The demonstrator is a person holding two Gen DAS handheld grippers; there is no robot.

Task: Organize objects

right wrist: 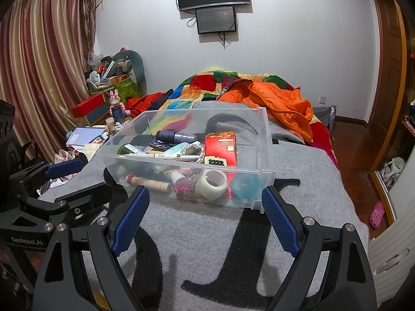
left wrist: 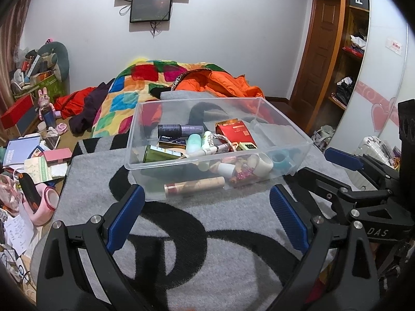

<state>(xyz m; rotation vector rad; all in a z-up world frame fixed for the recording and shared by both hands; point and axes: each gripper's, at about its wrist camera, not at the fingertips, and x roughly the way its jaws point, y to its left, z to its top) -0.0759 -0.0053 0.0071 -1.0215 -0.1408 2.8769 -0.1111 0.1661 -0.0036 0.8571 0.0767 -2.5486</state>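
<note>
Bedding comes first to the eye: a grey blanket [right wrist: 298, 181] with big black letters lies over the bed, and on it stands a clear plastic bin [right wrist: 264, 140], straight ahead of both tools and a little beyond their tips. Its long side runs crosswise to the way they point, so each one faces the near wall rather than an end.

Inside, the bin is a jumble. A red box [right wrist: 220, 146] lies toward the right, a dark spray bottle [right wrist: 176, 136] across the back, and along the near wall a brown tube [right wrist: 150, 182], a white tape roll [right wrist: 212, 184] and a blue tape roll [right wrist: 245, 184]. The tube's long axis runs roughly along that near wall.

The right hand-held gripper [right wrist: 205, 220] sits squarely before the two tape rolls and looks the nearer one to them; the left hand-held gripper [left wrist: 207, 207] faces the tube end of the bin, and I would judge it the better placed for that piece.

Both tools have their blue pads spread wide with nothing between them. Neither touches the bin or the blanket as far as I can see; they hang just short of the near wall, side by side.
</note>
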